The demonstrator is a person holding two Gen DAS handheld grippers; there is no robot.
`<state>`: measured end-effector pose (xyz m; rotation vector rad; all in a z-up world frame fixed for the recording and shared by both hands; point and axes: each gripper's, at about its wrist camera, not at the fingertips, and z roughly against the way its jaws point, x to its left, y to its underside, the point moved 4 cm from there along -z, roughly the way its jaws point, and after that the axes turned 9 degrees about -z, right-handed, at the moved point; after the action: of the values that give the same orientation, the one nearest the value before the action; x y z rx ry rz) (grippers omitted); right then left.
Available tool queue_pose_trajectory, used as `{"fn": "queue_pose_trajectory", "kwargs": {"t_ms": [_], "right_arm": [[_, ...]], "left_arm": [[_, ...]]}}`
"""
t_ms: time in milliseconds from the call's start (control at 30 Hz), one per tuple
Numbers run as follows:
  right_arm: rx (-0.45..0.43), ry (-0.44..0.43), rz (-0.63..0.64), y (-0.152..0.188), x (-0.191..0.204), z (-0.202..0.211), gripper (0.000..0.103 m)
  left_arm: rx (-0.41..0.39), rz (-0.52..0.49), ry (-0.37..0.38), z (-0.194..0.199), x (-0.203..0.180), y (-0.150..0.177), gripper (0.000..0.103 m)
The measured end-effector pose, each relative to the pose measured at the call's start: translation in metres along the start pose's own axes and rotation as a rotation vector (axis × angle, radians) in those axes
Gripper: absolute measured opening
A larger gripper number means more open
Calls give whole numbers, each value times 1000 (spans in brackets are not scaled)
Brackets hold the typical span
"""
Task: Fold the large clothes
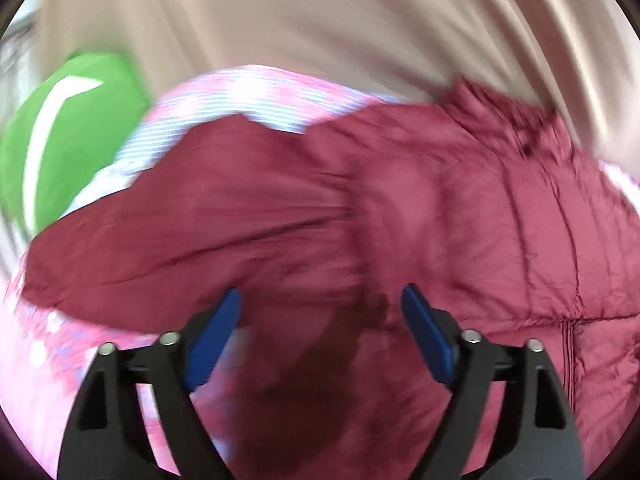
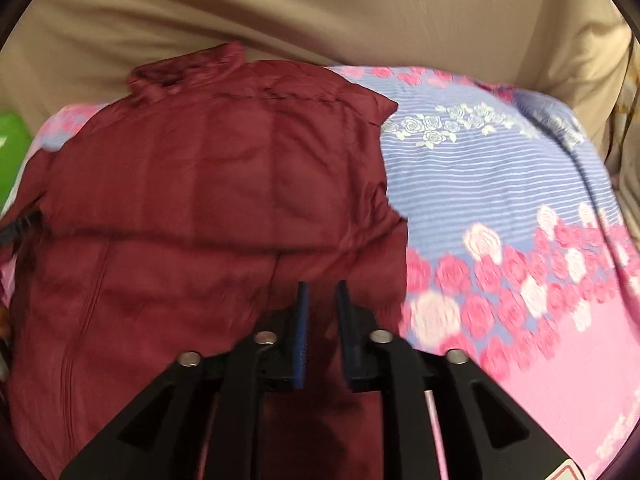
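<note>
Left gripper (image 1: 320,320): jaws spread wide, nothing between the blue pads, hanging over the near part of the jacket (image 1: 360,208). Right gripper (image 2: 322,320): jaws narrowly parted, a slim gap between the pads, no cloth pinched that I can see; it looks released.

Jacket: maroon, quilted, lying flat on the floral sheet (image 2: 520,200); collar (image 2: 188,68) at the far end against the beige bedding (image 2: 320,8). In the left wrist view one sleeve (image 1: 160,232) lies out toward the left, across the sheet; a green object (image 1: 72,128) sits far left. Both views are motion-blurred.

Step, as judged: between folds, both tools free, garment not yet compact. Right side in the right wrist view looks already turned in.

Next move likely needs the left gripper to reach the outlying sleeve, close on its cuff, and bring it across the body. The slippery shell may slide, so take a deep bite.
</note>
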<state>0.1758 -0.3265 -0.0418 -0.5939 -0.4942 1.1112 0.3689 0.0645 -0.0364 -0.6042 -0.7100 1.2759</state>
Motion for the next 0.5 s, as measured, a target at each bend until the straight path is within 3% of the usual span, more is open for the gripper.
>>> {"fn": "queue_pose_trajectory", "kwargs": {"t_ms": [100,300,367,400,500], "right_arm": [[-7,-4,38,27,1,17,33],[11,-15,56,75,2,49,38],[11,-7,69,83,5,56,41],[7,2,74,86,7,59,43],[1,9,74,94,9,68,47]], "left_arm": [[43,151,-43,13,90,19,91],[160,548,-127,-4,267,71,91],[190,658,-151,-13,311,88,90],[189,723,-123,-18,328,96,90],[114,860,-76,-19,357,105,86]]}}
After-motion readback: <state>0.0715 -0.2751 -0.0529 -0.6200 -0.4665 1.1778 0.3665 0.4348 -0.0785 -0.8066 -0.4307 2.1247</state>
